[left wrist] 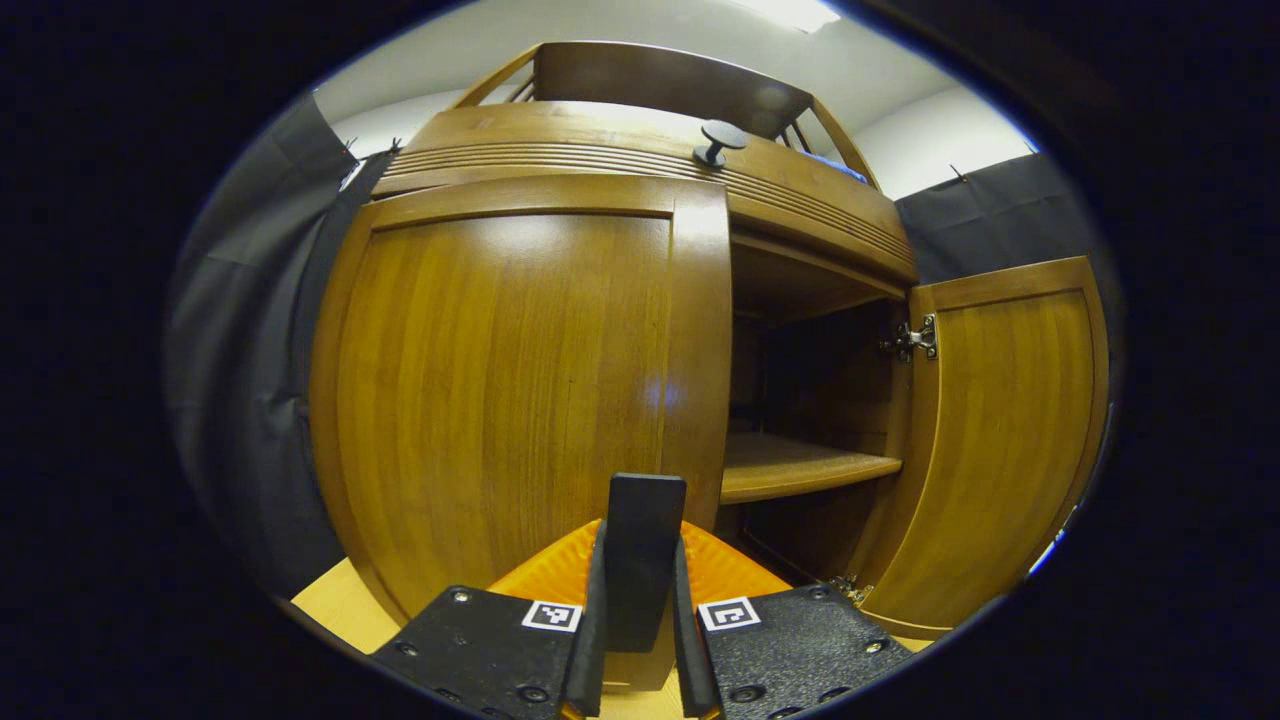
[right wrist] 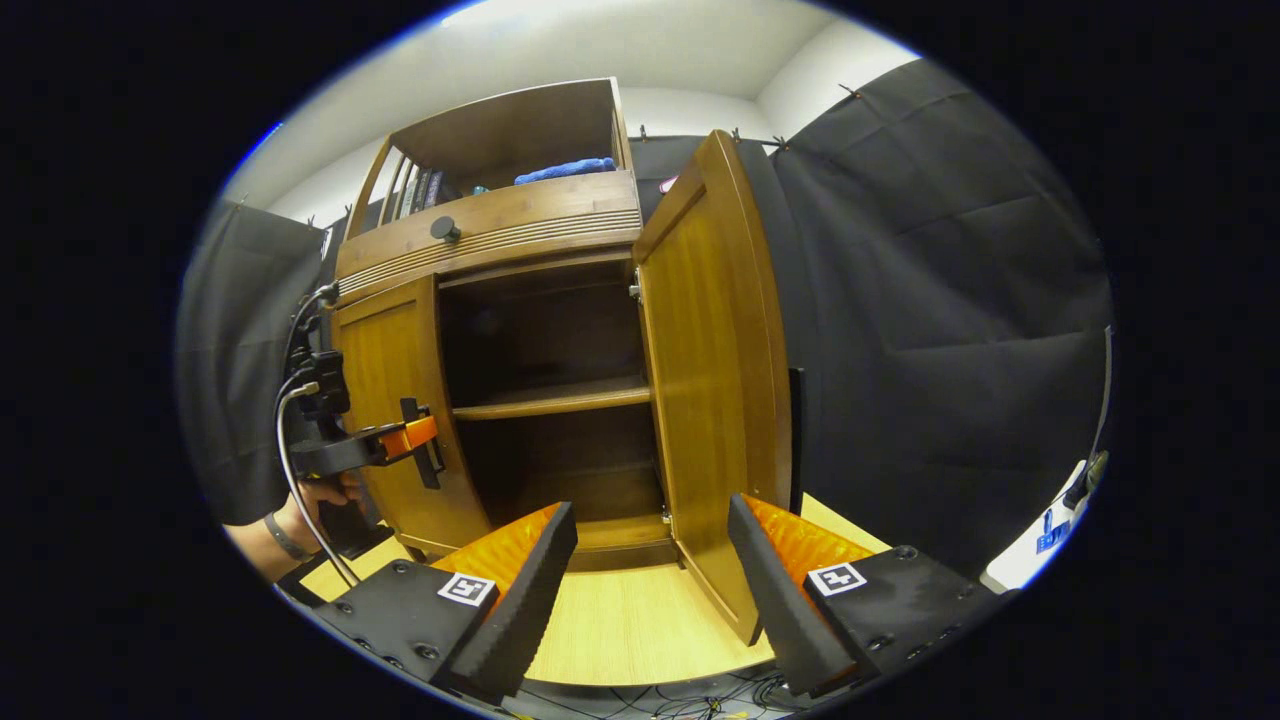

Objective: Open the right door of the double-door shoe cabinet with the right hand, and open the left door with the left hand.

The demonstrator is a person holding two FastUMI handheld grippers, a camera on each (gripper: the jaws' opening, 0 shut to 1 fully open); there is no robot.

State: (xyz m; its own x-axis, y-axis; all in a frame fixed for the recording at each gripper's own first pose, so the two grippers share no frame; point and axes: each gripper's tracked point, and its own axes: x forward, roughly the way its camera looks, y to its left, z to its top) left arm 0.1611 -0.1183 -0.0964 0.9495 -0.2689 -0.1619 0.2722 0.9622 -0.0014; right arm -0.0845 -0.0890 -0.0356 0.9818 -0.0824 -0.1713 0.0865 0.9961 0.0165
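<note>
Wood is most of what meets the eye: the shoe cabinet (right wrist: 520, 330) stands on a pale floor (right wrist: 630, 620) against the black cloth wall, with its right door (right wrist: 715, 370) swung wide open and its left door (left wrist: 520, 390) closed flat against the frame. Behind the open door the inside is dark and bare: a single shelf (right wrist: 555, 398) runs across at mid height, with nothing on it and nothing on the cabinet bottom that I can make out. Above the doors sits a ribbed drawer front with a round dark knob (right wrist: 445, 229), and over that an open top compartment (right wrist: 500, 135) with slatted sides; a folded blue cloth (right wrist: 565, 169) lies in it, and to its left a few dark upright things stand, too small to tell. The left claw (left wrist: 640, 590) is clenched on the left door's black handle (left wrist: 645, 560), which stands up between its two fingers at the door's inner edge; in the right gripper view the same claw (right wrist: 425, 445) shows from the side, held by a hand (right wrist: 325, 492) with a band on the wrist and cables trailing down from it. The right claw (right wrist: 652, 560) hangs released, its fingers spread well apart and gripping nothing, low in front of the cabinet with the bottom edge of the open right door standing between them but farther off.
</note>
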